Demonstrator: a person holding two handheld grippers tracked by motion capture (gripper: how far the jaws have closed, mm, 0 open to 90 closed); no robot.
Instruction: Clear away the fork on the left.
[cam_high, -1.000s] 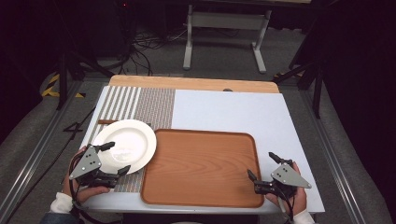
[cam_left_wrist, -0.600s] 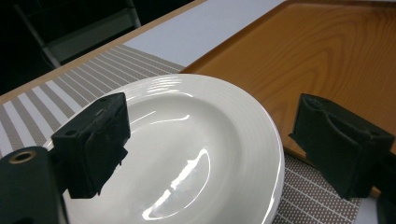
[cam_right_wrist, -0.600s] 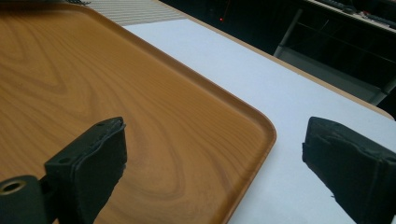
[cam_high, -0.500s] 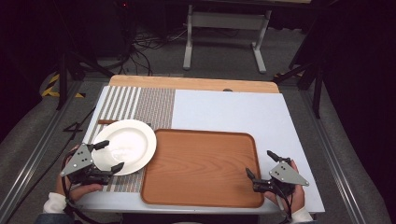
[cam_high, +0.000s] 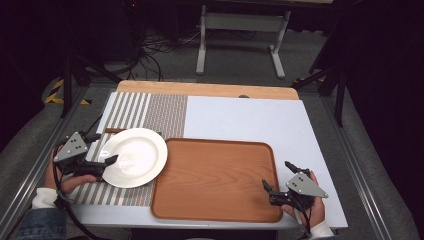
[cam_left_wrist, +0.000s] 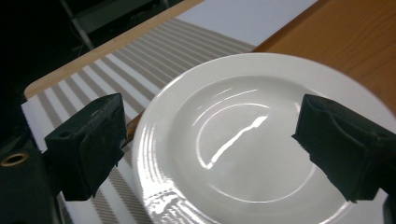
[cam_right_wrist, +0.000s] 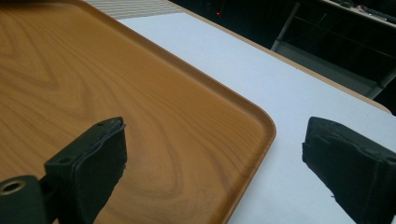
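Left gripper (cam_high: 102, 165) sits spread at the near-left rim of the plate (cam_high: 132, 157) in the high view, one jaw over the rim and one beside it, gripping nothing. The plate lies on a striped mat (cam_high: 145, 112), its right edge just touching or overhanging the tray (cam_high: 215, 177); I cannot tell which. Right gripper (cam_high: 280, 182) is also spread, straddling the tray's near-right corner, well apart from the plate. The step in hand looks like taking the plate by its rim, so the left jaws should go one above and one below the edge, closing gently before any lift. The counter (cam_high: 250, 117) beyond is pale and matte.

From the left gripper view, the plate (cam_left_wrist: 243, 140) lies ahead and between the black jaws, glossy white ceramic with a raised ring and bright glare streaks. Glaze this slick may slip, so a deep bite on the rim is wiser than a tip pinch. The mat (cam_left_wrist: 140, 70) is woven in grey and white stripes.

From the right gripper view, the tray (cam_right_wrist: 93, 93) is smooth wood-grain with a rounded, raised lip passing between the open jaws; holding that lip would steady it.
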